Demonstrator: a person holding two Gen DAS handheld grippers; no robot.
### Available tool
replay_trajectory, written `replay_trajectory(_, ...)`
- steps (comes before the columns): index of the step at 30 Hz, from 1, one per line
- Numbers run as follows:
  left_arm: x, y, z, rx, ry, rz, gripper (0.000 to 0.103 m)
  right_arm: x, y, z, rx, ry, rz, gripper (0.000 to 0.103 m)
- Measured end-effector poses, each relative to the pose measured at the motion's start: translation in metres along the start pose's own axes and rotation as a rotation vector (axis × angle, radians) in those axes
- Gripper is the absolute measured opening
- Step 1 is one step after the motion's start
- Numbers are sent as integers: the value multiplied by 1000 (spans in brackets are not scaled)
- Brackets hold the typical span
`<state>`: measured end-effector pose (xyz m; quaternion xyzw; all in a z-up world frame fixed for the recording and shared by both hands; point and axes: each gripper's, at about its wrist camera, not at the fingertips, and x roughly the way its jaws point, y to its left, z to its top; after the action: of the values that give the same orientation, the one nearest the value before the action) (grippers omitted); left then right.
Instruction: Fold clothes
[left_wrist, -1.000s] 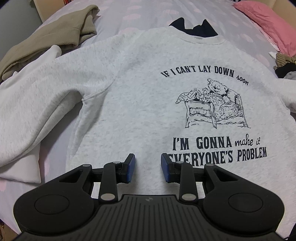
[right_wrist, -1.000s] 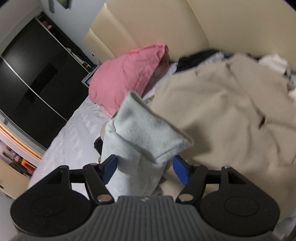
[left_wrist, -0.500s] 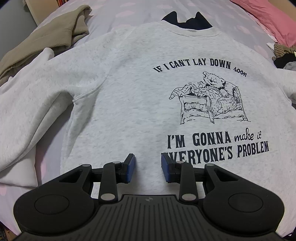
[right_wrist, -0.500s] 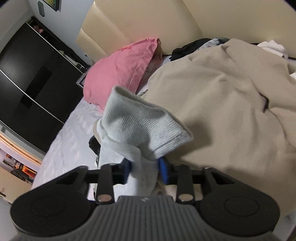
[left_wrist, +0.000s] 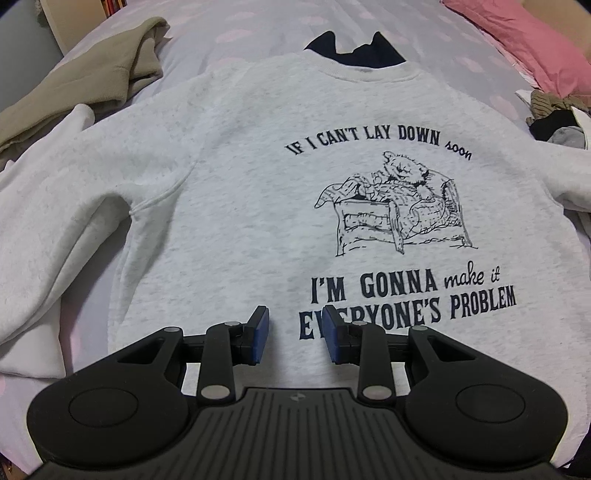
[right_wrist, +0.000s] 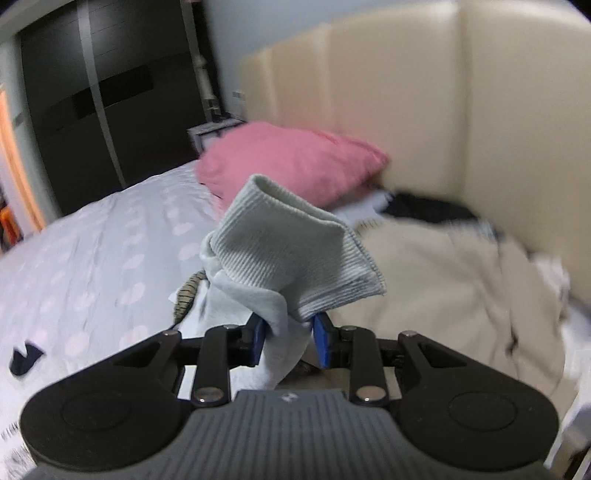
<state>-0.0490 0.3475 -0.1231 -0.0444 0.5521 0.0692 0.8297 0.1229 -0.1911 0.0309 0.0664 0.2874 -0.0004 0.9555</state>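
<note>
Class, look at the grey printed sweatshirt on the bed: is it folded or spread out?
Spread out. The sweatshirt lies flat on the bed, printed side up, its sleeve extended sideways, nothing folded over.

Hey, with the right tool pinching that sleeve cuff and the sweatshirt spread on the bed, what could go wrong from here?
1. The right tool pinches only a narrow bunch of fabric below the ribbed sleeve cuff, so the cuff could slip out mid-fold.
2. The left tool is over the sweatshirt hem, gripping nothing, so a pull on the sleeve may drag the body askew.
3. The beige garment lies close and could snag.
</note>
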Motion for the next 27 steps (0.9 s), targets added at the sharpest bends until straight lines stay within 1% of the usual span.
replay_trajectory(2, -2, 0, 2, -4, -9, -4, 29, -7, 21, 4, -36, -10, 48, 31)
replay_trajectory(6, -7, 2, 4, -17, -22, -11, 29, -17, 60, 9, -46, -1, 178, 30)
replay_trajectory(11, -11, 5, 10, -33, -37, -25, 29, -20, 108, 13, 41, 60, 387, 25)
replay_trajectory(12, -13, 6, 11, -38, -42, -27, 29, -21, 120, 12, 57, 69, 424, 23)
replay_trajectory(15, -18, 7, 17, -53, -61, -37, 30, -24, 153, 13, 114, 80, 559, 5)
replay_trajectory(17, -22, 8, 22, -64, -79, -46, 29, -28, 178, 15, 120, 88, 623, 5)
replay_trajectory(20, -24, 8, 28, -83, -94, -56, 30, -31, 219, 11, 65, 110, 653, 5)
replay_trajectory(23, -23, 6, 35, -102, -103, -84, 30, -20, 241, 1, 16, 151, 644, 5)
replay_trajectory(26, -22, 2, 42, -110, -114, -137, 30, -4, 247, -12, -52, 207, 586, 9)
replay_trajectory(27, -22, -2, 45, -107, -111, -168, 30, 3, 246, -17, -77, 228, 563, 11)
